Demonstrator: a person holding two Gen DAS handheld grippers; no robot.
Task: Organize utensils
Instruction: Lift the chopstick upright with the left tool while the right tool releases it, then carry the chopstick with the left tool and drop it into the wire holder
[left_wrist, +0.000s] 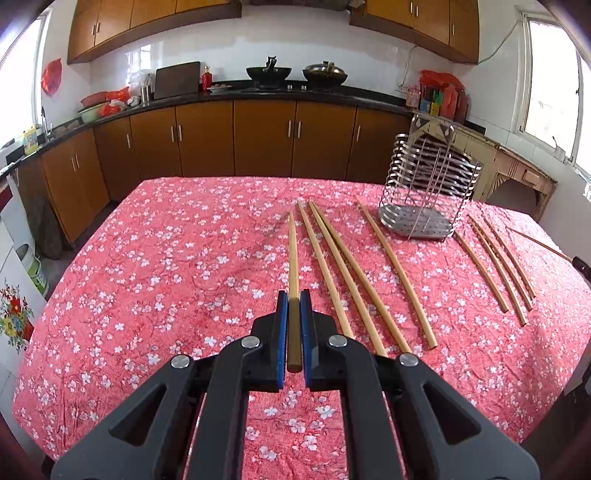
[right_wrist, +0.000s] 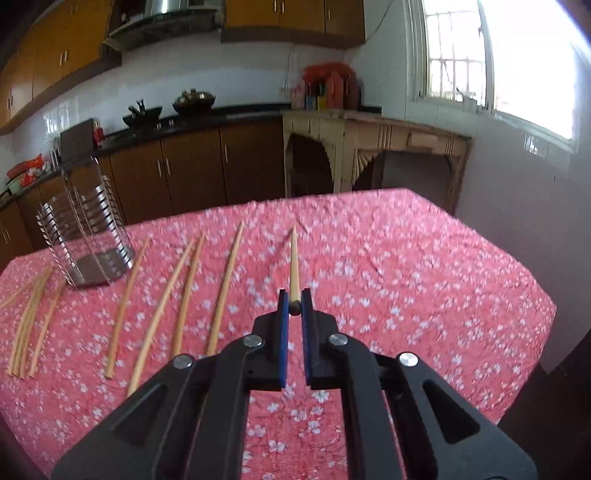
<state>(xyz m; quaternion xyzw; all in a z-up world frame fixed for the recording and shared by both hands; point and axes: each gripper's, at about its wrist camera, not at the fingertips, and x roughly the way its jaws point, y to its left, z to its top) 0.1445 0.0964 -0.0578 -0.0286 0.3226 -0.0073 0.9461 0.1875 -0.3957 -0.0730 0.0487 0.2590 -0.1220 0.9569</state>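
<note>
Left wrist view: my left hand-held gripper (left_wrist: 294, 295) pinches a chopstick (left_wrist: 293, 254) lengthwise between its blue pads, tip pointing away, which I judge keeps it aligned for dropping into the metal holder (left_wrist: 430, 192) standing at the far right of the desk (left_wrist: 166, 240). Loose chopsticks (left_wrist: 354, 269) lie on the cloth beside it. In the right wrist view, my right hand-held gripper (right_wrist: 294, 295) clamps another chopstick (right_wrist: 294, 258) by its thick end, the holder (right_wrist: 85, 236) well apart to its left.
</note>
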